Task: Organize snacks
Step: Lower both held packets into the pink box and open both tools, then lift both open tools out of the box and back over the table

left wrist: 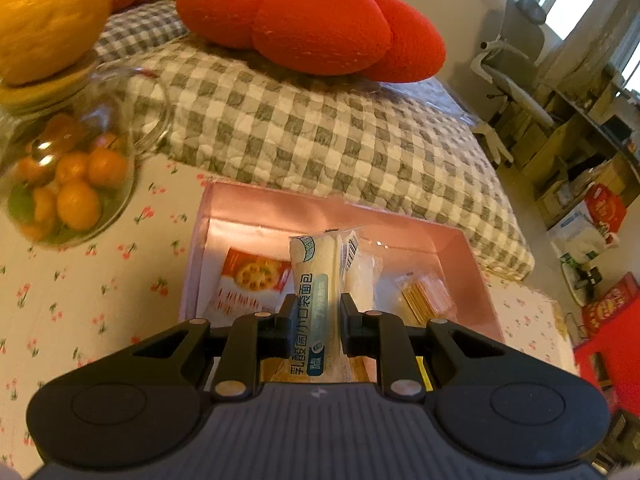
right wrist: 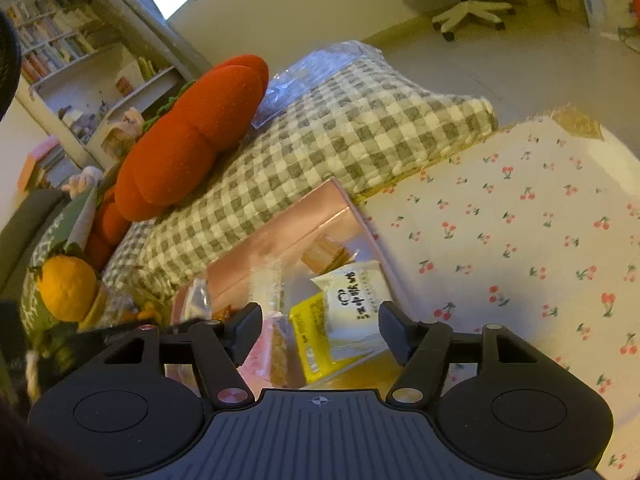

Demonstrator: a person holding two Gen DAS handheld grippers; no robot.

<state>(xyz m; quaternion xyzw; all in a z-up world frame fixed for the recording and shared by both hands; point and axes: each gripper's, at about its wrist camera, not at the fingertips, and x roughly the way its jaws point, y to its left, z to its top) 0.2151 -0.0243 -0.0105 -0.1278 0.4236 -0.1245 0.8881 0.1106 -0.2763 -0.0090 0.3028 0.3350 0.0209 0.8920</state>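
Two hand-held grippers work here. At the lower middle, the left hand-held gripper (left wrist: 314, 320) squeezes a bread packet (left wrist: 314, 292) over the pink box (left wrist: 460, 240). The right hand-held gripper (right wrist: 320, 326) hangs loose, holding nothing. Dropped crooked, the packet could catch on the wall and slide out.

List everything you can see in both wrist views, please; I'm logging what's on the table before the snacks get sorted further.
pink box: one, pink, on the cherry-print cloth, holding snacks
bread packet: one, white and teal, clamped in the left gripper over the box
cracker packet: one, orange-red, in the box's left part
white-and-yellow packet: one, in the box ahead of the right gripper
glass jar: one, clear, small orange fruits inside, left of the box
checked quilt: one, grey and white, behind the box
red cushion: one, red, on the quilt
tablecloth: one, white with cherries
left gripper: black, shut on the bread packet
right gripper: black, open, nothing gripped
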